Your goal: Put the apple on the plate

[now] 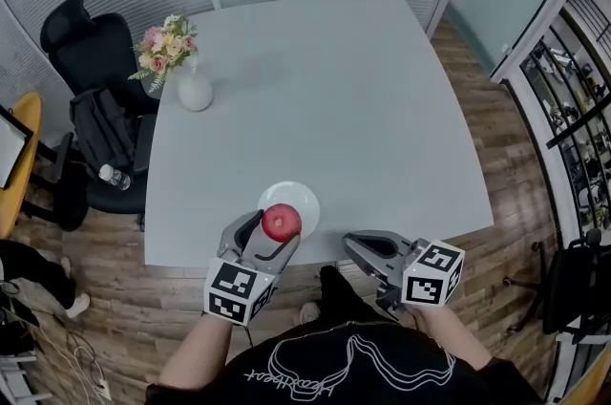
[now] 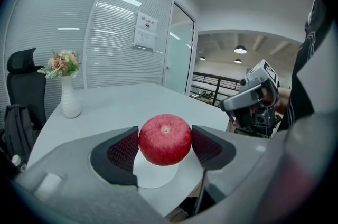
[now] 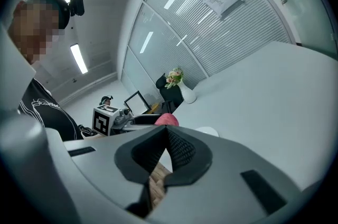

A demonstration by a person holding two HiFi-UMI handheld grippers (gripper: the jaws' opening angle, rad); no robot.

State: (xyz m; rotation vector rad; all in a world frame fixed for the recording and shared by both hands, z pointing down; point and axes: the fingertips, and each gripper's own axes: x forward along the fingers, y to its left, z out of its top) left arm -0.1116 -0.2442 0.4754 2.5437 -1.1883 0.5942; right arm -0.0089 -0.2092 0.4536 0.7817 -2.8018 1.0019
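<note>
A red apple [image 1: 281, 222] is held between the two jaws of my left gripper [image 1: 279, 228], which is shut on it just above the white plate [image 1: 304, 198] near the table's front edge. In the left gripper view the apple [image 2: 165, 139] fills the gap between the black pads, with the plate [image 2: 153, 174] below it. My right gripper [image 1: 351, 245] hovers off the table's front edge to the right, jaws shut with nothing between them. From the right gripper view the apple [image 3: 166, 119] and a sliver of the plate [image 3: 207, 131] show beyond the closed jaws [image 3: 166, 136].
A white vase of flowers [image 1: 192, 88] stands at the table's far left. A black office chair [image 1: 91, 59] with a bag sits left of the grey table [image 1: 363, 97]. Wooden floor lies under my hands; glass walls with blinds run behind.
</note>
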